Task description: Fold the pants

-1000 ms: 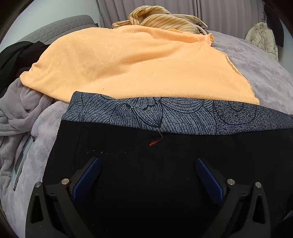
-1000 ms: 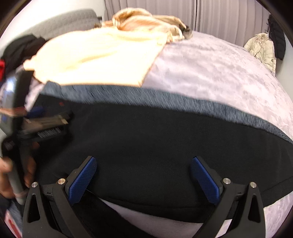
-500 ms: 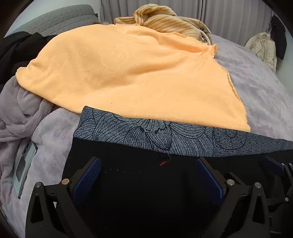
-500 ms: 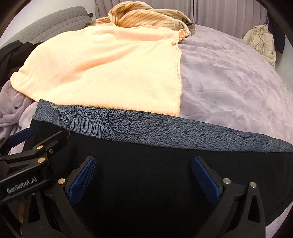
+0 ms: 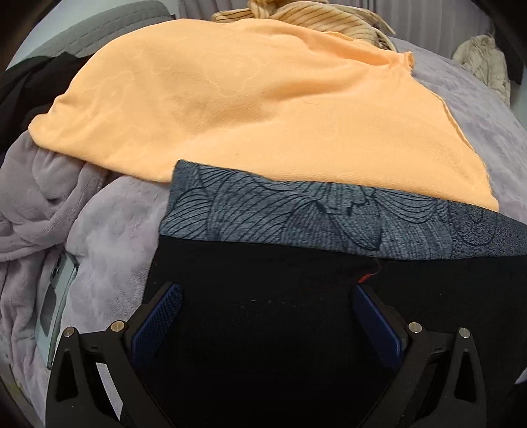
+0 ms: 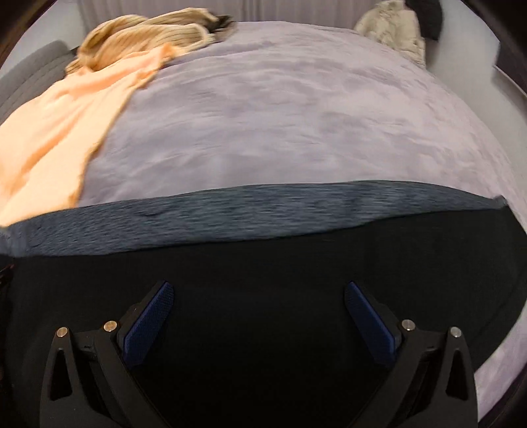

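Black pants [image 5: 270,316] with a grey-blue leaf-patterned waistband [image 5: 296,214] lie flat on the lilac bed cover [image 5: 112,237]. My left gripper [image 5: 266,293] hovers over the black cloth near the waistband's left end, open, nothing between its blue pads. In the right wrist view the same pants [image 6: 263,280] stretch across the frame, their waistband [image 6: 250,214] blurred by motion. My right gripper [image 6: 258,289] is open above the black cloth toward the waistband's right end. A small red thread [image 5: 364,278] shows at the waistband seam.
An orange towel [image 5: 250,108] lies just beyond the waistband, touching it. A striped beige garment [image 5: 316,16] is piled behind the towel. A phone [image 5: 56,293] rests in the cover's folds at left. A cream jacket [image 6: 392,28] sits at the far right. The lilac cover [image 6: 296,125] spreads beyond the pants.
My right gripper has swung right along the waistband and its view is now blurred. My left gripper has shifted left toward the waistband's left end. Both stay open.
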A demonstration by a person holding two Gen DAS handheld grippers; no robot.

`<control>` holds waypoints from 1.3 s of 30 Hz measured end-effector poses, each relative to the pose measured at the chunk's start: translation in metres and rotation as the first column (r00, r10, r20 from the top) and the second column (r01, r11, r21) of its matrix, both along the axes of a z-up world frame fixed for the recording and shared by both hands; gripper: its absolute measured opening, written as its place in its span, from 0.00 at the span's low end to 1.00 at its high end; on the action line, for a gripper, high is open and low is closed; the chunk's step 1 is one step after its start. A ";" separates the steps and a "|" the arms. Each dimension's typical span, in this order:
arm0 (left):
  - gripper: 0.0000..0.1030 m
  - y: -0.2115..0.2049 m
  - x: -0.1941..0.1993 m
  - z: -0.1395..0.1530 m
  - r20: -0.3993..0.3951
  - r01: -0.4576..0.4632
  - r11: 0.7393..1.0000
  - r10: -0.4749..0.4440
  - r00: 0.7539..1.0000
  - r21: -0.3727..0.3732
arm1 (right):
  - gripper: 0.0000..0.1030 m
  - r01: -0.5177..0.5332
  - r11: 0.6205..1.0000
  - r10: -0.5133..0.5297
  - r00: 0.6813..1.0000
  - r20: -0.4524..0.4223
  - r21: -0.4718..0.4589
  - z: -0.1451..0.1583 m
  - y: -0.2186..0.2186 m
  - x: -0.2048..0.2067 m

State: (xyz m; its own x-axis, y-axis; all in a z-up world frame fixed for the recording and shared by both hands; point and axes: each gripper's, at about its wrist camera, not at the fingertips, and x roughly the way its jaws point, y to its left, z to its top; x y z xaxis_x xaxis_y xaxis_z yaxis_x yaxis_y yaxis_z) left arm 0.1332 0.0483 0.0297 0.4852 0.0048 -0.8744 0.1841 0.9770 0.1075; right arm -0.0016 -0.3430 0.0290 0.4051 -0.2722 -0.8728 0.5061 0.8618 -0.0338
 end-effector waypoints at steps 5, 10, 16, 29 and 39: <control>1.00 -0.001 -0.018 0.014 0.059 -0.042 0.999 0.040 0.997 0.032 | 1.00 0.089 0.996 -0.089 0.996 -0.021 -0.003 0.012 -0.040 -0.029; 1.00 -0.026 -0.057 0.030 0.069 0.116 0.977 -0.106 0.992 -0.178 | 1.00 -0.254 0.967 0.242 0.950 0.199 0.035 0.054 0.033 0.002; 1.00 -0.052 -0.063 -0.011 0.040 0.134 0.984 -0.130 0.991 -0.118 | 0.99 -0.701 0.708 0.704 0.711 0.002 -0.090 0.030 0.131 0.079; 1.00 -0.045 -0.072 -0.016 0.087 0.114 0.983 -0.102 0.991 -0.147 | 0.48 -0.909 0.400 0.916 0.399 -0.034 0.115 0.007 0.128 0.124; 1.00 -0.032 -0.077 -0.007 0.095 0.098 0.972 -0.080 0.992 -0.214 | 0.11 -0.934 0.348 0.936 0.350 0.022 0.086 0.035 0.142 0.099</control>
State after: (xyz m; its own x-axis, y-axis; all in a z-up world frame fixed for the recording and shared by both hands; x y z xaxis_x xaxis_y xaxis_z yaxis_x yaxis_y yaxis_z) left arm 0.0565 0.0165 0.0223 0.5482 -0.2278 -0.8047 0.2707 0.9587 -0.0870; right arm 0.0971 -0.2010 0.0639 0.3327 0.3289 -0.8838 -0.6298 0.7751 0.0513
